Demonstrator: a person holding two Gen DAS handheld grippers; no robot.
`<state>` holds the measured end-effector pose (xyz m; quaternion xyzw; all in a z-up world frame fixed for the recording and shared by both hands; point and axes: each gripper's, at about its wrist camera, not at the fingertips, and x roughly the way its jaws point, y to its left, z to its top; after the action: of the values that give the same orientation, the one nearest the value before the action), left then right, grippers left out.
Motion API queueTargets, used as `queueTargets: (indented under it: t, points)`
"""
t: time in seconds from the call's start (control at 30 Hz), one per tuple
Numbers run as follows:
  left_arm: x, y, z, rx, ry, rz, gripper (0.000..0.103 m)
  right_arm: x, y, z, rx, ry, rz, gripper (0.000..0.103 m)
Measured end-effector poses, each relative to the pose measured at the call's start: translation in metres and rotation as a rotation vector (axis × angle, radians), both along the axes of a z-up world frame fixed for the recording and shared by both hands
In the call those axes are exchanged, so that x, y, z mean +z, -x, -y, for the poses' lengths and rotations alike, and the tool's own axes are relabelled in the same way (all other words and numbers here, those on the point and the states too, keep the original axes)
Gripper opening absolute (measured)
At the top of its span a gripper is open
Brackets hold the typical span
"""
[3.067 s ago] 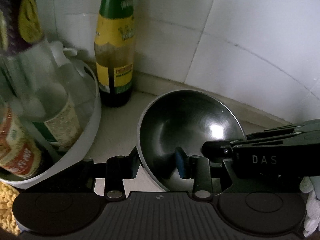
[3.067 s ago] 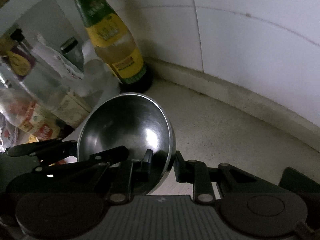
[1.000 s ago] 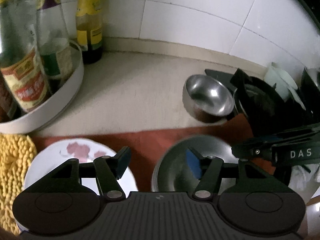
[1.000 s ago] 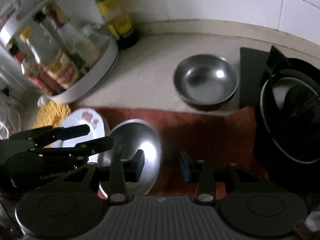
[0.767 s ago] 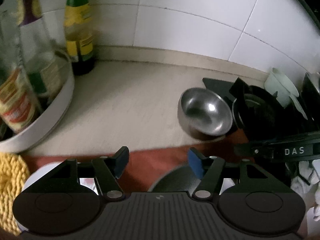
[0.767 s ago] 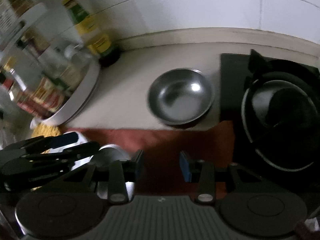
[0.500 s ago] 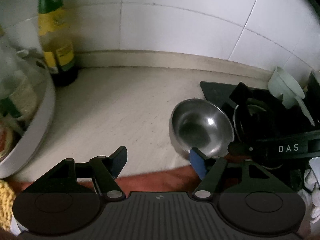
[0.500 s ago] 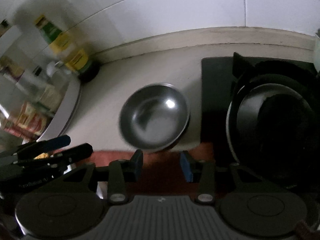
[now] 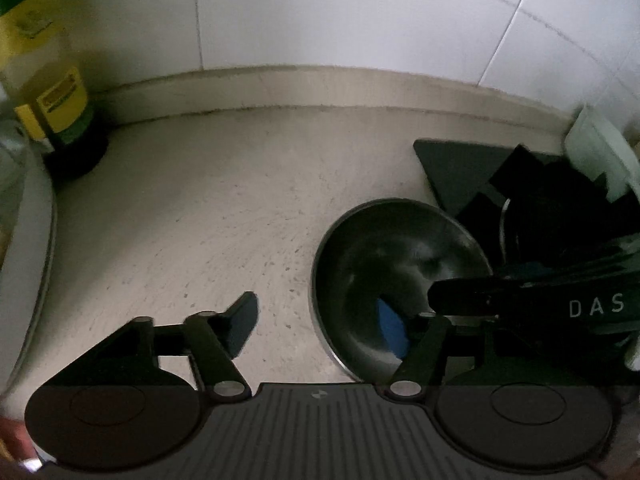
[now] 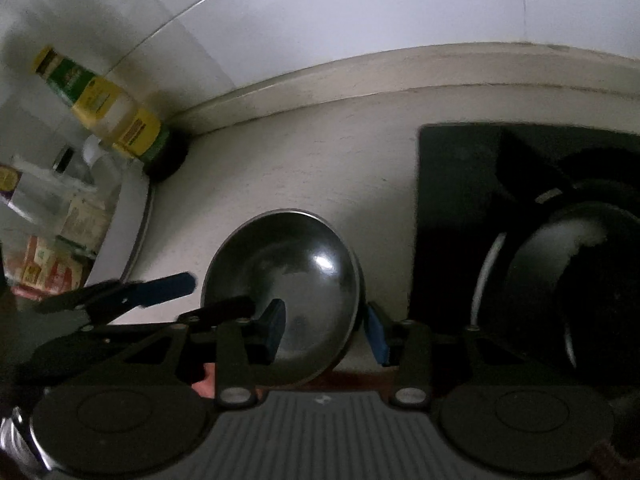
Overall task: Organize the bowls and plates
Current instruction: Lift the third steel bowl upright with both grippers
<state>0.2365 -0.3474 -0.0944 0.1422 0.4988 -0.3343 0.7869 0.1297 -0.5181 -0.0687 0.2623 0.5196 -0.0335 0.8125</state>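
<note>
- the steel bowl (image 9: pixel 394 264) sits upright on the pale speckled counter (image 9: pixel 224 200), just left of the black stove (image 10: pixel 460 184) and touching or nearly touching its edge.
- the left gripper (image 9: pixel 318 322) is spread wide, straddling the bowl's left rim: one blue pad is inside the bowl, the other out over bare counter, and neither presses on the rim.
- the right gripper (image 10: pixel 326 330) is also spread wide, across the bowl's right rim, with its left finger inside the bowl and its right finger outside, in the gap between bowl and stove; nothing is gripped.
- in the right wrist view the left gripper's fingers (image 10: pixel 160 286) reach in from the left, one over the bowl's near-left edge.
- a green-and-yellow labelled bottle (image 10: pixel 116 120) stands in the back corner against the white tiled wall (image 9: pixel 360 16).
- a white round tray (image 10: pixel 124 220) holding more bottles lies at the far left, well apart from the bowl.
- a dark pan (image 10: pixel 568 272) sits on the stove.
</note>
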Motion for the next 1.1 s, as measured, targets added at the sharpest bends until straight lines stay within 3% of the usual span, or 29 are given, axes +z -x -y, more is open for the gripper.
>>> queueTargets:
  t: [0.1,0.33,0.4,0.7,1.1]
  points:
    - [-0.008,-0.007,0.003,-0.008,-0.009,-0.021,0.056,-0.009,-0.011,0.001,0.028,-0.015,-0.019,0.041]
    - [-0.012,-0.006,0.004,-0.041,-0.006,-0.029,0.054,-0.028,-0.022,0.000,0.063,-0.037,-0.058,0.026]
    - [-0.011,-0.004,0.005,-0.046,0.000,-0.028,0.045,-0.033,-0.022,0.000,0.067,-0.052,-0.069,0.023]
    - [0.003,0.000,0.004,-0.024,0.016,-0.001,0.046,-0.031,-0.021,-0.002,0.072,-0.060,-0.047,0.020]
    - [0.040,0.005,-0.009,0.016,0.068,0.070,0.046,0.008,-0.024,-0.012,0.097,-0.016,0.035,0.020]
